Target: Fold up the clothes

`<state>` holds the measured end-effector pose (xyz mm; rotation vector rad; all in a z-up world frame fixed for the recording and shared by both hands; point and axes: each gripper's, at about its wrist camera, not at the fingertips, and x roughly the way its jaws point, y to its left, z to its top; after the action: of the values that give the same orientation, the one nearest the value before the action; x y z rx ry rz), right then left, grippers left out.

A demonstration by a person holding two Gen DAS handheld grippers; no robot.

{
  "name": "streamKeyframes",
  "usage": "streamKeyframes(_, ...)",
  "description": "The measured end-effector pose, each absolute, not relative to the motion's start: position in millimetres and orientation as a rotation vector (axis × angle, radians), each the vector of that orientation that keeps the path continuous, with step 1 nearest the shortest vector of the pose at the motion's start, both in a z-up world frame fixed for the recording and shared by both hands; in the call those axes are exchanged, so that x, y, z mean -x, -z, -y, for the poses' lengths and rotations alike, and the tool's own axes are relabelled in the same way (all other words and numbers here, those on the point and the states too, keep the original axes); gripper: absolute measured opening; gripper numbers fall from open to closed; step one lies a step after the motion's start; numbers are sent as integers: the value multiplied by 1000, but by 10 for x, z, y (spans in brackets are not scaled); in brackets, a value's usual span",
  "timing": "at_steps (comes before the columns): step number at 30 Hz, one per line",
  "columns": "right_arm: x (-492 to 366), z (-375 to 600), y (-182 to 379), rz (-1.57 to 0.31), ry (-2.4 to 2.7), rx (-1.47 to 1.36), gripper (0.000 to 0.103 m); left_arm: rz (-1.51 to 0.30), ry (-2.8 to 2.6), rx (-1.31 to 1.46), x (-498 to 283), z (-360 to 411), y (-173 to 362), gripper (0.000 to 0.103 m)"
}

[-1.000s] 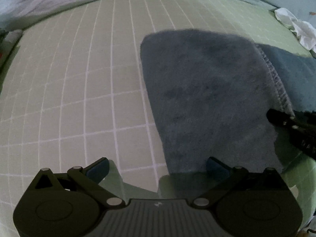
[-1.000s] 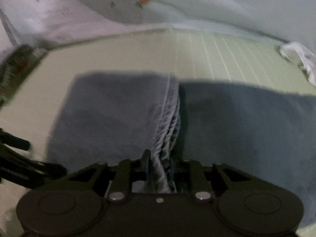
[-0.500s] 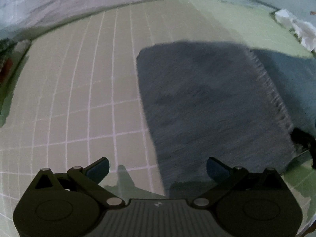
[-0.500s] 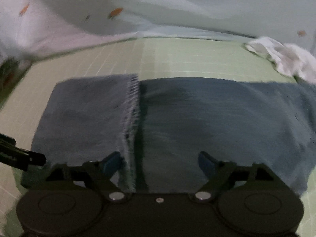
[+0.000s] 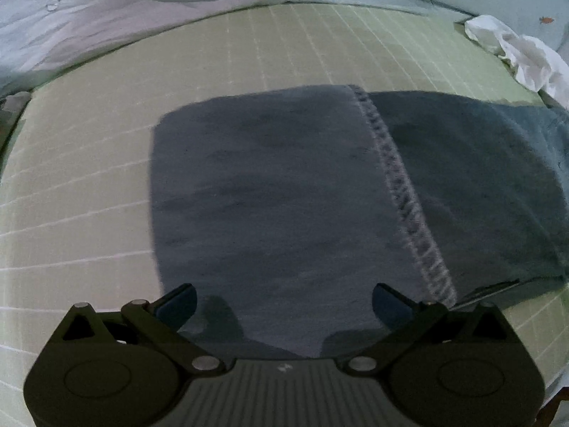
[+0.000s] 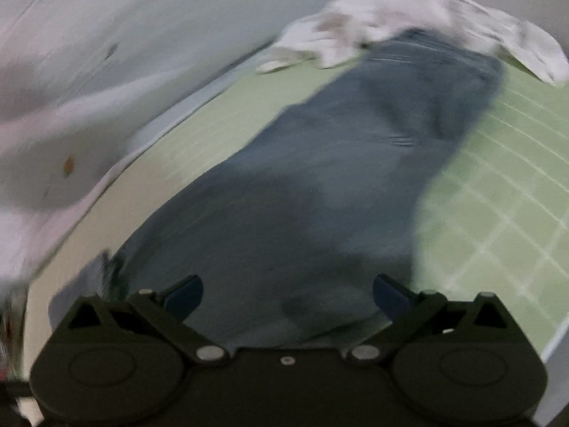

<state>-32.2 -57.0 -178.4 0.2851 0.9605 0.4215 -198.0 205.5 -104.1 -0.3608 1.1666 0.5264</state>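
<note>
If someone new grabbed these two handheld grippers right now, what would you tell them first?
Left gripper: open, holding nothing, hovering over the near end of the dark blue garment.
Right gripper: open, holding nothing, looking along the garment's length toward the white cloth pile.
Things: the garment lies flat on the green grid mat; one end is folded over, with its stitched hem lying across the middle.
Done: the first fold is laid.
Left: probably fold the long end nearest the white pile inward, then tidy. The right view is blurred, so check the far end first.
</note>
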Motion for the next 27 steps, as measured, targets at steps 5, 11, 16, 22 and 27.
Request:
streamKeyframes(5,-134,1137,1975,-986,-334,-467,103,-1192,-578,393,1774,-2027,1204,103)
streamKeyframes(11,-674,1670,2183,-949,-297,-724,103,-1251,-630,376,1552,-2052,1336,103)
streamKeyframes(16,-1125,2001,2328,-863,-275,-933,103,-1280,-610,417,1507,-2155,1341,103)
streamKeyframes(22,-1707,1936,2317,-818,-296,-877,103,-1303,-608,456,1485,-2257,1365,103)
streamKeyframes(27,-1873,1785,2265,-820,-310,-760,103,-1295,-611,459,1506,-2260,1367,103)
